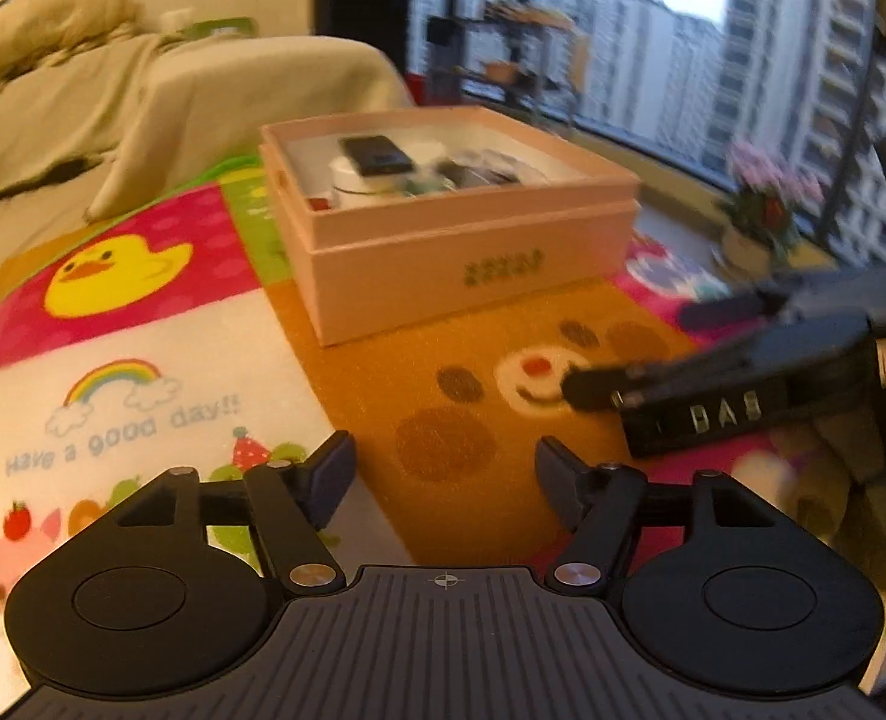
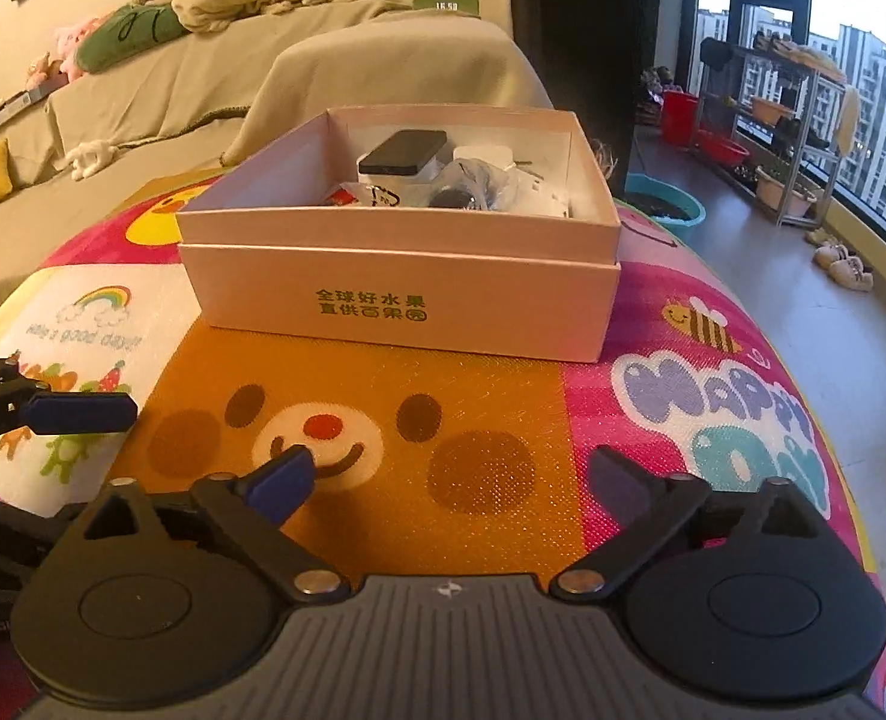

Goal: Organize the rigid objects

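Observation:
A pink cardboard box (image 1: 467, 276) (image 2: 407, 312) stands on a colourful cartoon mat (image 1: 143, 396) (image 2: 491, 414). It holds several small things: a black flat device (image 1: 377, 155) (image 2: 406, 151) on a white round container (image 1: 353, 186) (image 2: 377, 177), a dark round item (image 2: 461, 186), and white pieces. My left gripper (image 1: 443, 468) is open and empty, in front of the box over the bear print. My right gripper (image 2: 452, 474) is open and empty, also in front of the box. The right gripper shows in the left wrist view (image 1: 623, 378); a left gripper finger (image 2: 77, 411) shows in the right wrist view.
A sofa under a beige cover (image 1: 83, 96) (image 2: 203, 72) runs behind the mat. A shelf rack (image 2: 773, 120) (image 1: 503, 48), a red bucket (image 2: 680, 114), a blue basin (image 2: 665, 207), a flower pot (image 1: 755, 222) and slippers (image 2: 845, 264) stand by the window on the right.

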